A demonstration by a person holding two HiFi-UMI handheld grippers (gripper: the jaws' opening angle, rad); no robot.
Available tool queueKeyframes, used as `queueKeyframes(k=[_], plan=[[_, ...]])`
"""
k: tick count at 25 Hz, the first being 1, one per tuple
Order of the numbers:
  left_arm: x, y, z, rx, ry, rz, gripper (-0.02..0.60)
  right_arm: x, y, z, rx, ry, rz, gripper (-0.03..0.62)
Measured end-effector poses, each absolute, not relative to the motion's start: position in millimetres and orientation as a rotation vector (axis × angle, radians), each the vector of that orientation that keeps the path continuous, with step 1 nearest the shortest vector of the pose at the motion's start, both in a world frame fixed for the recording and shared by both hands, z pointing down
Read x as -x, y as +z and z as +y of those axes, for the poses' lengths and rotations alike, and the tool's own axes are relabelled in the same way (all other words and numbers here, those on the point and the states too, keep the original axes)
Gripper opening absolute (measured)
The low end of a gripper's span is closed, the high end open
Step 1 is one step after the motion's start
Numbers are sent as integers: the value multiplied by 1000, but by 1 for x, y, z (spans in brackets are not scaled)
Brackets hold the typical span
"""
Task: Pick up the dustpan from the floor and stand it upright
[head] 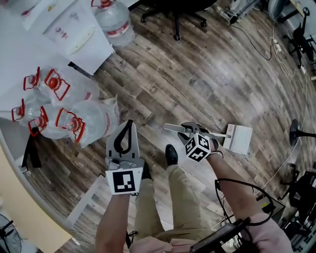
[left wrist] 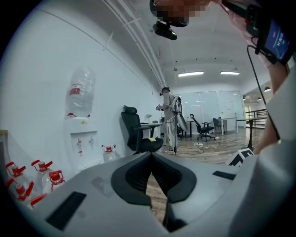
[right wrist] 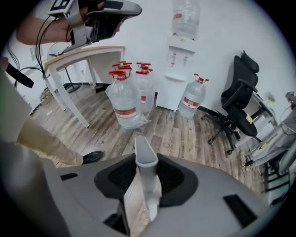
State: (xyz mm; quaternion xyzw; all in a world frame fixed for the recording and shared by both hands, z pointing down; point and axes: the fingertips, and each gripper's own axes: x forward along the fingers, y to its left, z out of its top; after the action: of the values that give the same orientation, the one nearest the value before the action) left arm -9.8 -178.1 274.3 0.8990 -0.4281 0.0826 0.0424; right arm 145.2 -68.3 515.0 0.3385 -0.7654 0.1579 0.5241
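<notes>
The dustpan (head: 238, 139) is pale grey, with a long thin handle (head: 174, 128) pointing left. It hangs above the wooden floor, lying roughly level, at the right of the head view. My right gripper (head: 191, 131) is shut on that handle. In the right gripper view the grey handle (right wrist: 145, 155) stands up between the pads of my right gripper (right wrist: 147, 172). My left gripper (head: 126, 132) is held out beside it on the left, shut with nothing in it. In its own view the left gripper (left wrist: 151, 159) points across the room, its tips meeting.
Several large water bottles (head: 74, 121) with red caps lie at the left beside a white water dispenser (head: 74, 29). A black office chair (head: 175, 15) stands at the far side. Cables (head: 276, 44) and a stand base (head: 295, 132) are at the right. The person's shoe (head: 171, 154) is below the grippers.
</notes>
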Motion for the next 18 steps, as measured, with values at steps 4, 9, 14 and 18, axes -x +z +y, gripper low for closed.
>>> queueKeyframes(k=[4,9,14,18], plan=[[-2,245,-170,-2793,231,-1276,9,-154,481,-66,-848,365,-1858,140],[-18,212,-160,-2842,215,-1231,9,-168,441,-60,-912,347,-1877,141],[-40,179,-153,-2909,185,-1171,9,-183,408,-49,-951,333,-1891,141],[-58,154,-148,-2978,181,-1123,9,-197,386,-38,-995,327,-1895,141]])
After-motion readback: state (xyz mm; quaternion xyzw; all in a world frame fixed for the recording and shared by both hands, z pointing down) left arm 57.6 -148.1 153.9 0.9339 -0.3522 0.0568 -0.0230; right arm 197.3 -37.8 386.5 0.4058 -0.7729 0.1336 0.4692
